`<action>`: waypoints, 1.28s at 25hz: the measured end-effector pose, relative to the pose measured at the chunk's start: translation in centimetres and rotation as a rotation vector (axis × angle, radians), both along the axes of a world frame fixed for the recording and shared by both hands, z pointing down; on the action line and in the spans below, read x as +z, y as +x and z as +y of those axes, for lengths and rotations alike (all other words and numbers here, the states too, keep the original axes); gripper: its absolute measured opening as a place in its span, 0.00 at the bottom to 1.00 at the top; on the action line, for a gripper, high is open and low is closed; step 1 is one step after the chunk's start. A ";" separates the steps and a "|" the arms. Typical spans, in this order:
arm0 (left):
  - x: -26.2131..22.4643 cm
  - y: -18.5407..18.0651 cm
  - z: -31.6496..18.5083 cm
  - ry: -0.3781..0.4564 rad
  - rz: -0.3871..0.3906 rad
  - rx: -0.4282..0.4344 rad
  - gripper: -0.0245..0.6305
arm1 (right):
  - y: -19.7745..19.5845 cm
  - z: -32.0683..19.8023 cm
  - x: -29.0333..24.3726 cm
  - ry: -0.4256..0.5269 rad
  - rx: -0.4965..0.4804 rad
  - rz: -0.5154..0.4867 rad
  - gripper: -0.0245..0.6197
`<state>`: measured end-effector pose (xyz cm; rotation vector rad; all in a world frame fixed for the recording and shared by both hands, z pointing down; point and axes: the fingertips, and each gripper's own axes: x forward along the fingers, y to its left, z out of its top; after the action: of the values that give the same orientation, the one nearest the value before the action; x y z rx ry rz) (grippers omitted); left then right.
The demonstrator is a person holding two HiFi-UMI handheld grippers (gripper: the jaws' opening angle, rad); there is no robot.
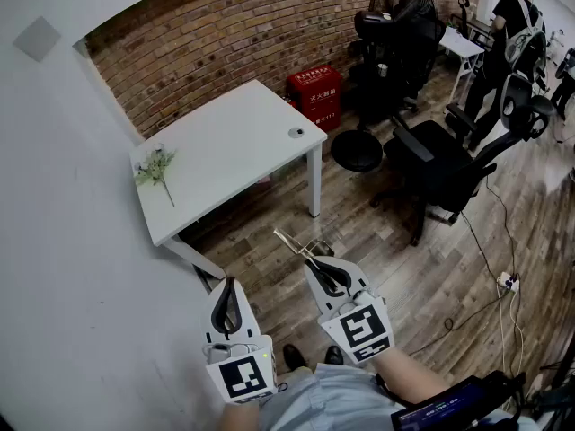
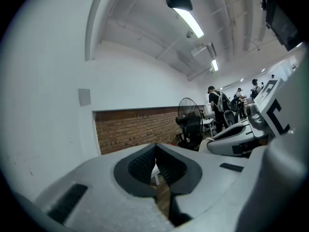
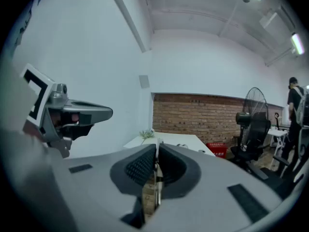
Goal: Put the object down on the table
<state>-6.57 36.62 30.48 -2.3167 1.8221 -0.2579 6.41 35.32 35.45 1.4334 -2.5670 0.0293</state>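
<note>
My right gripper (image 1: pixel 314 264) was clamped on the thin metal object (image 1: pixel 292 243), holding it over the floor, well apart from the white table (image 1: pixel 235 142). My left gripper (image 1: pixel 230 287) was closed and empty. Nothing was set down yet, so I judged the whole carry and release were left.

Left tongs (image 1: pixel 231 284) closed and empty, right tongs (image 1: pixel 312 263) pinch a thin metal object (image 1: pixel 292 241).

Left gripper (image 2: pixel 155 149): jaws together, nothing between them
Right gripper (image 2: pixel 239 138): close alongside
Fan (image 2: pixel 187 112): before brick wall (image 2: pixel 128 128)
</note>
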 end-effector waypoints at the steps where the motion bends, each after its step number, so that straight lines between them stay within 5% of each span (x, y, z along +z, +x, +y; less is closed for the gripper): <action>1: 0.0 0.1 0.0 0.006 0.000 0.000 0.05 | 0.1 0.0 0.0 0.002 -0.001 0.001 0.07; 18: 2.5 3.1 2.1 -0.069 0.019 -0.019 0.05 | 2.9 1.6 1.8 -0.030 -0.009 -0.051 0.08; 32: 3.8 0.8 -8.0 -0.109 0.047 -0.023 0.05 | 0.6 -8.1 3.4 -0.088 -0.015 -0.033 0.08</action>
<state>-5.73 28.62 34.31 -2.3955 1.9028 -0.3162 6.96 27.25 38.81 1.3931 -2.5679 0.1632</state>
